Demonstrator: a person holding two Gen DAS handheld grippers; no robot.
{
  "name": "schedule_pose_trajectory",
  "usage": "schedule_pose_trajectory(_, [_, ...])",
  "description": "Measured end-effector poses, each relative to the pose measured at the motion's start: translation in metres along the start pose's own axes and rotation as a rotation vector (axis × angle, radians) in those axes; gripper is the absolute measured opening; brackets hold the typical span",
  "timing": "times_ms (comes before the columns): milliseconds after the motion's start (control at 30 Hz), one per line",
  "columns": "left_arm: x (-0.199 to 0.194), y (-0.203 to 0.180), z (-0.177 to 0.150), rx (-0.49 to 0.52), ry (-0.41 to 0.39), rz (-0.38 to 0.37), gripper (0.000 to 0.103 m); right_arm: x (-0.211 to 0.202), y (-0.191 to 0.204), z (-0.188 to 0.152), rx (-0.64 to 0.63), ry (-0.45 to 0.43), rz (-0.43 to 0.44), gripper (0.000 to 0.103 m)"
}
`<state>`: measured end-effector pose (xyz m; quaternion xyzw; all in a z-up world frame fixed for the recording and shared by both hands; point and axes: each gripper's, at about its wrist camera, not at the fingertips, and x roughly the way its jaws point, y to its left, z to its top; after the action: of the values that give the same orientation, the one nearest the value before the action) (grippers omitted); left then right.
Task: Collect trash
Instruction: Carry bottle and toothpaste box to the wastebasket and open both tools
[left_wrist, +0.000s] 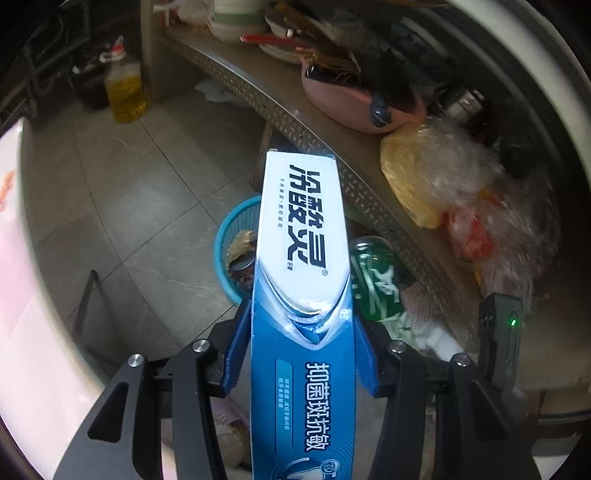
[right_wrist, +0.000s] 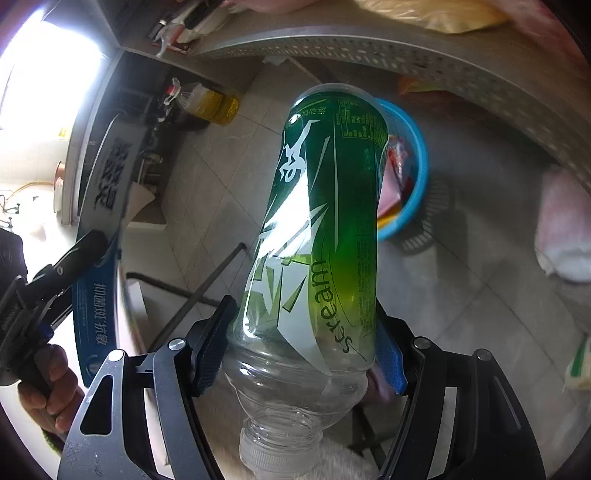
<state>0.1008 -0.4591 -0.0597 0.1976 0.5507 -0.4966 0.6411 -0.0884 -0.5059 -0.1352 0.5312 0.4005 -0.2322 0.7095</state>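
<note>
The left hand-held gripper (left_wrist: 301, 343) is holding a blue-and-white toothpaste box (left_wrist: 303, 258) lengthwise between its blue pads (left_wrist: 236, 347), the jaws standing about half open and pressing on the box's two long sides. The box is pointing away from the camera and down toward the tiled floor (left_wrist: 129, 184), its far end hanging over a blue mesh basket (left_wrist: 231, 236) that is standing on the floor beside the edge of a perforated metal worktop (left_wrist: 295, 122). Some crumpled scraps are lying inside the basket.

The right hand-held gripper (right_wrist: 303, 354) is gripping a green-labelled plastic bottle (right_wrist: 325, 229) around its lower body, the jaws set fairly wide and the pads touching the bottle on either side. The bottle's white cap is sitting nearest the camera, and its base is pointing out toward the same blue basket (right_wrist: 413, 155), which is showing colourful wrappers inside. In the left wrist view the bottle (left_wrist: 373, 280) is appearing just to the right of the toothpaste box, close beside it.

In the right wrist view a person's hand (right_wrist: 55, 384) is grasping the handle of the left tool, with the toothpaste box (right_wrist: 107, 229) rising from it at the left edge.

On the worktop, a pink bowl (left_wrist: 354, 103), stacked dishes and plastic bags (left_wrist: 443, 177) are lying in a clutter. A bottle of yellow oil (left_wrist: 125, 92) is standing on the floor farther off.
</note>
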Motion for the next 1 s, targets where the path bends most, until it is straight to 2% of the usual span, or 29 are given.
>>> schedule_pose_trajectory(33, [0.007,0.000,0.007,-0.013,-0.006,-0.003,0.051,0.007,0.003,0.010,-0.008,-0.006,-0.012,0.066])
schedule_pose_trajectory(67, [0.016,-0.001,0.015,-0.026,-0.005,-0.009,0.061,0.015,0.001,0.021,-0.018,-0.010,-0.031,0.068])
schedule_pose_trajectory(133, [0.031,-0.002,0.026,-0.043,-0.003,0.006,0.072,0.033,-0.002,0.041,-0.028,-0.029,-0.062,0.071])
schedule_pose_trajectory(233, [0.027,0.002,0.021,-0.066,-0.025,0.007,0.072,0.058,-0.018,0.055,0.001,-0.037,-0.165,0.075])
schedule_pose_trajectory(267, [0.022,0.004,0.015,-0.072,-0.028,-0.005,0.072,0.059,-0.021,0.054,0.015,-0.038,-0.171,0.075])
schedule_pose_trajectory(333, [0.013,0.006,0.006,-0.063,-0.041,-0.012,0.072,0.057,-0.025,0.044,0.018,-0.052,-0.158,0.075])
schedule_pose_trajectory(600, [-0.051,0.008,-0.044,0.032,-0.148,0.032,0.074,0.019,-0.020,-0.008,-0.043,-0.101,-0.196,0.075])
schedule_pose_trajectory(733, [-0.088,0.014,-0.077,0.032,-0.230,0.066,0.075,-0.001,0.009,-0.022,-0.152,-0.154,-0.217,0.075])
schedule_pose_trajectory(833, [-0.118,0.018,-0.104,0.019,-0.306,0.089,0.079,-0.024,0.037,-0.036,-0.245,-0.202,-0.201,0.080])
schedule_pose_trajectory(900, [-0.138,0.022,-0.123,0.000,-0.370,0.131,0.081,-0.041,0.054,-0.047,-0.309,-0.239,-0.176,0.082])
schedule_pose_trajectory(1000, [-0.165,0.030,-0.154,-0.051,-0.473,0.207,0.090,-0.065,0.081,-0.063,-0.411,-0.304,-0.152,0.086])
